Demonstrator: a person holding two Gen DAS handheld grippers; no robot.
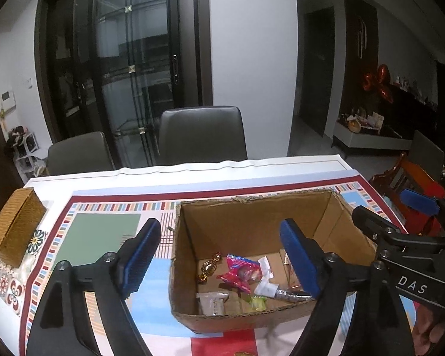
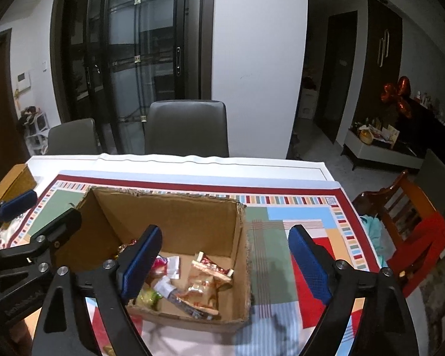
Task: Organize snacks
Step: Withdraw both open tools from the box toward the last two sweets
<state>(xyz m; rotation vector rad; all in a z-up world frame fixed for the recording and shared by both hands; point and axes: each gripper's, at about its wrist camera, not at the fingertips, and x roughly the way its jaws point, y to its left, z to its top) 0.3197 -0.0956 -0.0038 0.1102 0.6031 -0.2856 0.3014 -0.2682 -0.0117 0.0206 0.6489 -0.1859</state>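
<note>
Cardboard box (image 1: 252,255) is receiving snacks (image 1: 240,273); both tools (image 1: 222,261) (image 2: 225,264) are hanging wide, empty; next, fetching the sweet (image 1: 241,353) at six o'clock.

assorted wrapped snacks (image 1: 240,273) loose on the floor of an open cardboard box (image 1: 252,207)

Two grippers hovering over an open-topped cardboard box (image 1: 190,255), its mouth lying unobstructed from above.

The box walls are rising around the wrapped snacks (image 1: 240,273), blocking any sideways approach. The left gripper (image 1: 219,262) and right gripper (image 2: 227,264) are crowding each other above the box, jaws spread with nothing between them. Bare tablecloth (image 2: 281,255) is lying free right of the box; a woven box (image 1: 14,228) is standing well apart at the left edge, two chairs (image 1: 203,136) behind the table.
</note>
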